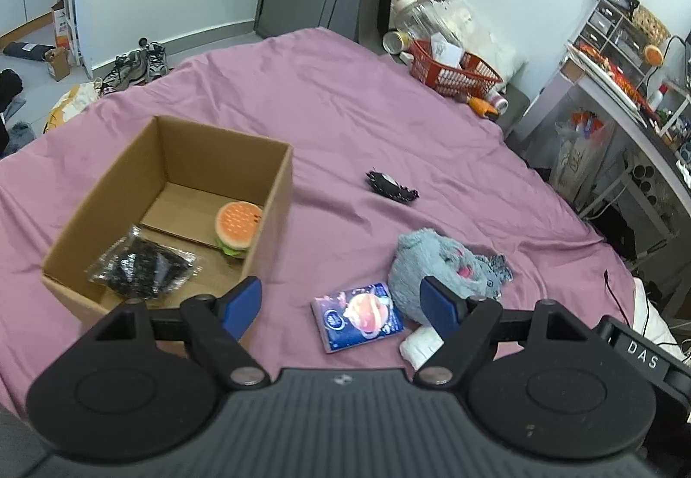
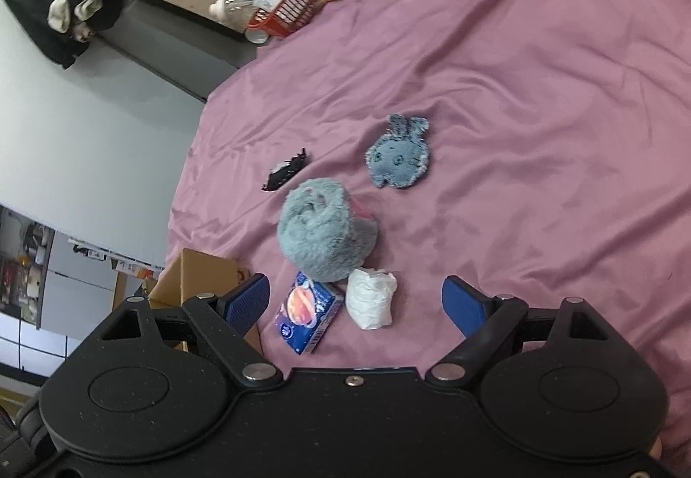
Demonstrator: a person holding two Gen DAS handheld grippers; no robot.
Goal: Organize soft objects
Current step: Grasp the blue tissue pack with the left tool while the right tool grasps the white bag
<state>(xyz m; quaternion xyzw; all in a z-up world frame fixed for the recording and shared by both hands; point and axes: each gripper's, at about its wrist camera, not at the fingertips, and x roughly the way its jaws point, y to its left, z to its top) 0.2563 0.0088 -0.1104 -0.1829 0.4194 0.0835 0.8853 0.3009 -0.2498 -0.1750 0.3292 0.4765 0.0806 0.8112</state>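
1. Cardboard box (image 1: 172,193) sits on the purple bedsheet (image 1: 345,111), on the left in my left wrist view. Inside it I see a burger plush (image 1: 236,228) against the right wall and a black item in a clear bag (image 1: 140,264) at the near end. I judge these two as sorted.
2. Left outside, clustered to the right of the box: grey fluffy plush (image 2: 324,234), blue tissue pack (image 2: 309,314) touching its near side, white crumpled wad (image 2: 371,299) just beside the pack.
3. Farther out: flat blue bunny-shaped cloth (image 2: 398,154) beyond the plush, and a small black fabric piece (image 2: 286,171) on the far side, apart from the rest.
4. So two items in, five out by my count; roughly a third done, in my estimate.
5. Left gripper (image 1: 341,299): fingers spread wide, holding nothing, poised near the tissue pack and plush.
6. Right gripper (image 2: 356,301): fingers spread wide, empty, poised over the tissue pack and white wad.
7. Background: red basket (image 1: 453,70) at the far edge of the bed; not touched.
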